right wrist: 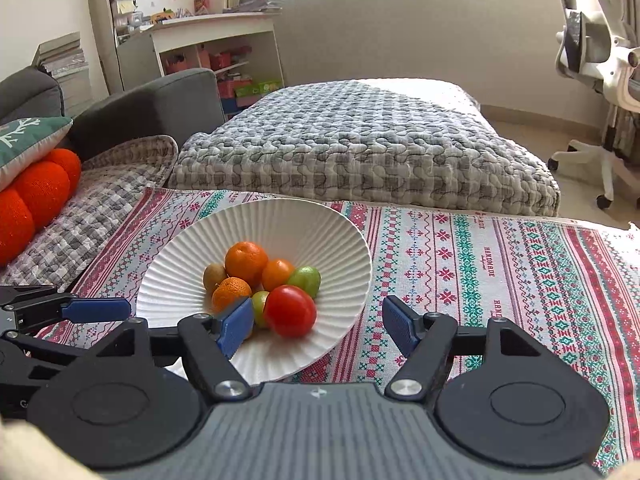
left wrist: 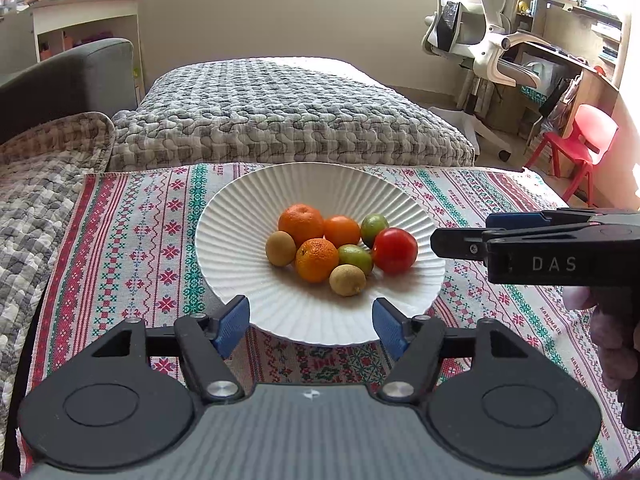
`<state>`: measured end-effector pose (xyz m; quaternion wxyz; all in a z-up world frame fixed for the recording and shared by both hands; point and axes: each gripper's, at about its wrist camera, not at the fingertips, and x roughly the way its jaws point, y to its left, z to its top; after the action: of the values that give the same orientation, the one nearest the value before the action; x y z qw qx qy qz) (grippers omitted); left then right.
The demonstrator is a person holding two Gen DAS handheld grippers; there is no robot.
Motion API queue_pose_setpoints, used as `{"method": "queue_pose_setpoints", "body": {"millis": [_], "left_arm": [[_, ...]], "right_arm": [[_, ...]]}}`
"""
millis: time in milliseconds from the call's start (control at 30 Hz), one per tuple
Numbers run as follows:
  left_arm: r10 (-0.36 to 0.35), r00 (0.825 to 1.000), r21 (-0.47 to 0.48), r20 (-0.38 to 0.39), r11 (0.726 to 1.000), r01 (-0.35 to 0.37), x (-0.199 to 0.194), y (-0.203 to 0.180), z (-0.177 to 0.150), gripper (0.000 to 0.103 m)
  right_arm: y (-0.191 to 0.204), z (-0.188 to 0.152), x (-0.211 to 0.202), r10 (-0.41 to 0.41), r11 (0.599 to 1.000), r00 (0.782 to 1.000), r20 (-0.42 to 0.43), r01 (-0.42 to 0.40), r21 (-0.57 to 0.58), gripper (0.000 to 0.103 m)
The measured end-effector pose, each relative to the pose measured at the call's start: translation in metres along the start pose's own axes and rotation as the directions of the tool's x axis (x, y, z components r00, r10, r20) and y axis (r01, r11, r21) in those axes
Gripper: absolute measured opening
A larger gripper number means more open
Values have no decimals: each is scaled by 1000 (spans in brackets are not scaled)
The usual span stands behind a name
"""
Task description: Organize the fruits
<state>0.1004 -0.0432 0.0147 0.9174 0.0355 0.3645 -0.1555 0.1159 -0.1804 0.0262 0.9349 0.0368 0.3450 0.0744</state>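
Note:
A white ribbed plate sits on a patterned cloth and holds several fruits: three oranges, two limes, two brown kiwis and a red tomato. My left gripper hovers open at the plate's near rim, nothing between its blue pads. My right gripper comes in from the right, its tips just short of the tomato. In the right wrist view the right gripper is open over the plate, the tomato beyond its fingers and untouched. The left gripper shows at the left edge.
The patterned cloth covers the table. A quilted grey bed lies behind it and a grey sofa with an orange cushion to the left. A white office chair and red child's chair stand at right.

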Motion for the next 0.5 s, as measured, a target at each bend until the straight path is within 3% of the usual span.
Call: {"method": "queue_pose_setpoints", "body": {"millis": [67, 267, 367, 500], "left_arm": [[15, 1000, -4, -5, 1000, -15, -6, 0, -1, 74], [49, 999, -25, -17, 998, -49, -24, 0, -6, 91], [70, 997, -40, -34, 997, -71, -33, 1, -10, 95], [114, 988, -74, -101, 990, -122, -38, 6, -18, 95]], "right_arm": [[-1, -1, -5, -22, 1000, 1000, -4, 22, 10, 72], [3, -8, -15, -90, 995, 995, -34, 91, 26, 78], [6, -10, -21, -113, 992, 992, -51, 116, 42, 81], [13, -16, -29, -143, 986, 987, -76, 149, 72, 93]]}}
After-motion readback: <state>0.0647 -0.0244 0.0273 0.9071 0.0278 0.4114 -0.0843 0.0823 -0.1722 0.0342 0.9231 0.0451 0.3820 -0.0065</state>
